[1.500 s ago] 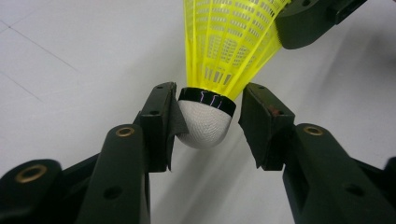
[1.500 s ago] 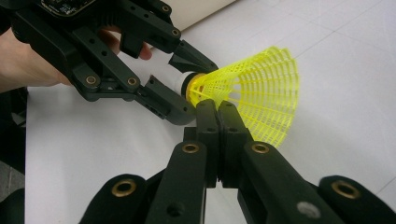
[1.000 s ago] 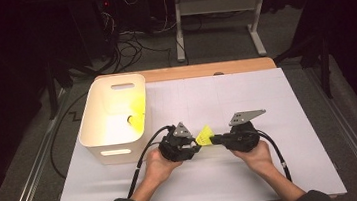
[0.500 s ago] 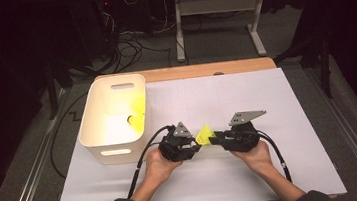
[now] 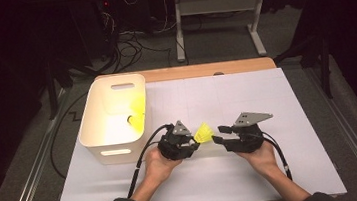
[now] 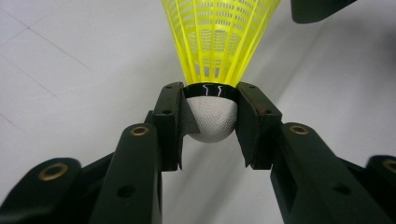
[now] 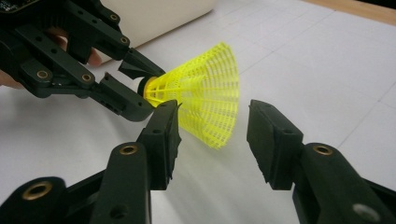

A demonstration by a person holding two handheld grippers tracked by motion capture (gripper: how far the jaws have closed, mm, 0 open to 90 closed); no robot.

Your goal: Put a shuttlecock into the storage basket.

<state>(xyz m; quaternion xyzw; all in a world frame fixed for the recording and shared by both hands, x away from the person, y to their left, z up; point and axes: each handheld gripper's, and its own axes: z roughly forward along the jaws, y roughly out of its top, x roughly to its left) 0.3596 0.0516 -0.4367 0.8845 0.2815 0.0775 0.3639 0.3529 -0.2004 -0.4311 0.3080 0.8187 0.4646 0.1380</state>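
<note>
A yellow shuttlecock (image 5: 203, 132) hangs just above the white table sheet between my two grippers. My left gripper (image 6: 211, 100) is shut on its white cork head (image 6: 212, 119), and the mesh skirt (image 6: 219, 37) points away from it. In the right gripper view the left gripper (image 7: 137, 86) holds the shuttlecock (image 7: 201, 100) from the left. My right gripper (image 7: 212, 123) has just been opening. Its jaws stand apart on either side of the skirt's rim, with the pads off the skirt. In the high view the left gripper (image 5: 194, 140) and right gripper (image 5: 216, 136) face each other.
A white bin (image 5: 115, 137) stands at the left of the table, beside the left hand, with another yellow shuttlecock (image 5: 135, 119) inside. The white sheet (image 5: 266, 96) covers the table. Cables trail from both grippers toward the front edge.
The right gripper's jaws have opened and come off the shuttlecock's skirt. Both hands have stayed in place, and the left gripper keeps its hold on the cork.
</note>
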